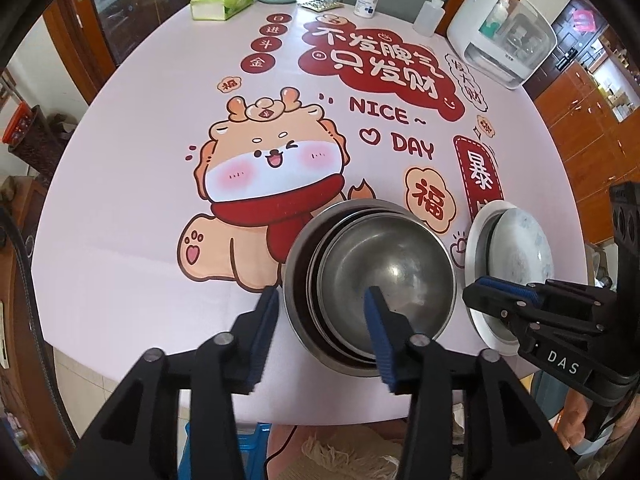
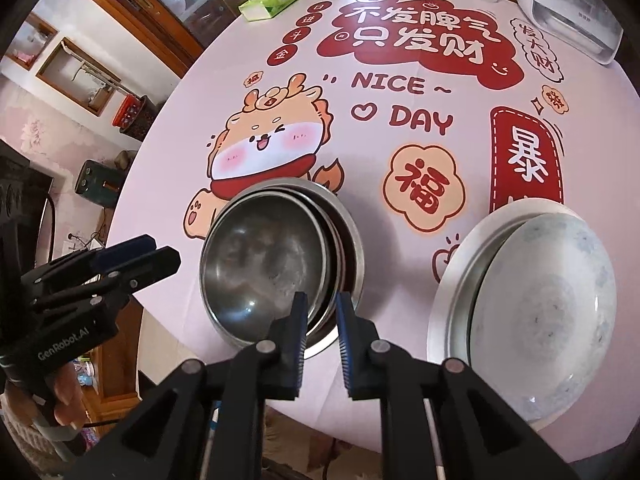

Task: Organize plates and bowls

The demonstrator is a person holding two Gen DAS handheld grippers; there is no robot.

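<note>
While steel bowls (image 1: 370, 284) sit nested at table (image 1: 120, 240) 6 o'clock edge, plates (image 2: 532, 300) lie stacked at 3 o'clock of bowls. Left gripper (image 1: 320, 332) parted, empty; right gripper (image 2: 322, 336) narrowly parted, nothing clamped. Sorting judged nearly done; squaring left.

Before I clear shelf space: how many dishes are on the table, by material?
Steel bowls: 3 rims that can be told apart, nested in one stack; more could be hidden.
White dishes: 2, a plain white plate with a blue-patterned dish resting in it.
Total: 5 dishes in 2 stacks.
</note>
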